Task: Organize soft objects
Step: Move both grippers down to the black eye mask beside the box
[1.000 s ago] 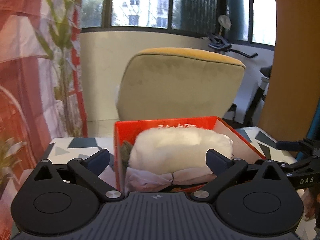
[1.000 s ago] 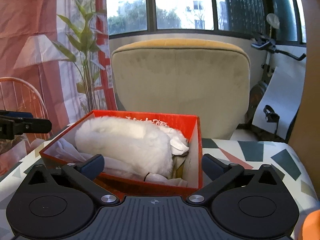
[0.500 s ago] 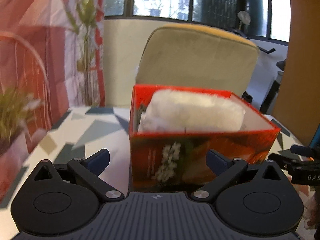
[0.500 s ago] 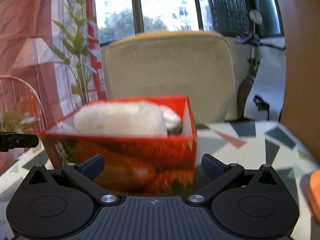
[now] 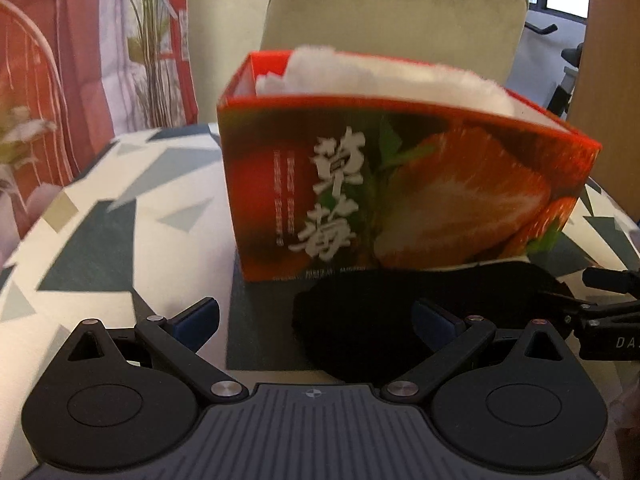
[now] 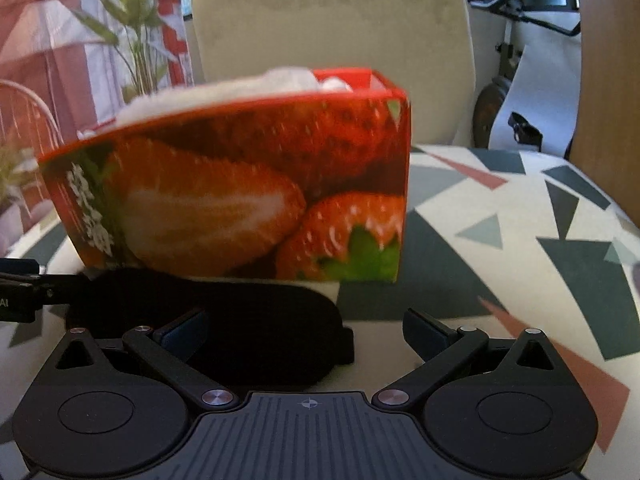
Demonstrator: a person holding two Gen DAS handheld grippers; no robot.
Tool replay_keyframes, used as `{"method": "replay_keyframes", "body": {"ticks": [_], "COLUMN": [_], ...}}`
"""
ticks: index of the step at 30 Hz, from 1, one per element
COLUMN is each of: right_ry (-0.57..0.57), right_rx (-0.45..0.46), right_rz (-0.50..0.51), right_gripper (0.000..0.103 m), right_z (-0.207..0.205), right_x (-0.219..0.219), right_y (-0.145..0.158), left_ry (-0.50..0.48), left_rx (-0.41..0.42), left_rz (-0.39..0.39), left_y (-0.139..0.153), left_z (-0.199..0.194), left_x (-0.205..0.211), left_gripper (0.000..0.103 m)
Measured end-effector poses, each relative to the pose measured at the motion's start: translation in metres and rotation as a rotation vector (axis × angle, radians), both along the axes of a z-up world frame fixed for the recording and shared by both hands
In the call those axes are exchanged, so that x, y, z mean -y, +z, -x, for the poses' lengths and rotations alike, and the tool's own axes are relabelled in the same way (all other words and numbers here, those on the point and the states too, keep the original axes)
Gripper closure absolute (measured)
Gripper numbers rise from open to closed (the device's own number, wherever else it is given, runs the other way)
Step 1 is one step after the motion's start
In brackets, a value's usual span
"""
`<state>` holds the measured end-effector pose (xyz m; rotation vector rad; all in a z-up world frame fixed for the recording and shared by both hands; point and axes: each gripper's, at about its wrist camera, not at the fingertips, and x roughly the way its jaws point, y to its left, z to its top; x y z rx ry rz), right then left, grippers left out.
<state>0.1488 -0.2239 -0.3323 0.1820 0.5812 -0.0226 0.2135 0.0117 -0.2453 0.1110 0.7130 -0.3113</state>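
Observation:
A red strawberry-printed box (image 5: 400,184) (image 6: 240,192) stands on the patterned table, with a white fluffy soft thing (image 5: 384,76) (image 6: 224,88) rising above its rim. In front of the box lies a flat black soft object (image 5: 400,320) (image 6: 224,328). My left gripper (image 5: 316,316) is open and low over the table, its right finger over the black object's near part. My right gripper (image 6: 304,332) is also open, its left finger above the black object's right half. Neither holds anything.
The table (image 5: 100,216) (image 6: 520,220) has a white cloth with grey, green and red triangles. A beige chair back (image 5: 392,12) (image 6: 332,28) stands behind the box. A plant (image 6: 136,40) and red-white curtain are at the left, an exercise bike (image 6: 516,40) at the right.
Both grippers have dropped from above the box rim to table level in front of the box. The black object has come into view between them; the box's inside is now hidden.

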Motion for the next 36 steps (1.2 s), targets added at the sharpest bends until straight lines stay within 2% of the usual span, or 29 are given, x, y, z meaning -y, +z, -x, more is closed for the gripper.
{"method": "replay_keyframes", "body": {"ticks": [4,9,19,31,34,36], "right_ry": [-0.002,0.020,0.025,0.022,0.025,0.031], "right_rx": [-0.021,-0.048,-0.089,-0.091,-0.091,-0.092], "right_rz": [-0.018,0.009,0.061,0.058,0.058,0.057], "right_gripper": [0.001,0.001,0.000,0.000,0.000,0.000], "right_z": [-0.002,-0.006,-0.015,-0.015,-0.015,-0.015], "right_x": [0.005,0.001,-0.008,-0.009,-0.008,-0.008], "right_y": [-0.003,-0.006,-0.007,-0.007,-0.007,-0.007], "left_ry": [0.002,-0.002,-0.028,-0.048,-0.063,-0.088], "left_rx": [-0.032,-0.076,-0.061,-0.061,-0.052,-0.044], "left_rz": [-0.009,-0.011,-0.026,-0.031,-0.029,-0.023], "left_y": [-0.009,-0.018,-0.020,-0.020,-0.019,-0.017], "left_z": [-0.007,-0.014,-0.014,-0.012,-0.009,-0.006], "left_x": [0.001,0.000,-0.002,0.001,0.001,0.003], "left_gripper": [0.000,0.000,0.000,0.000,0.006,0.021]}}
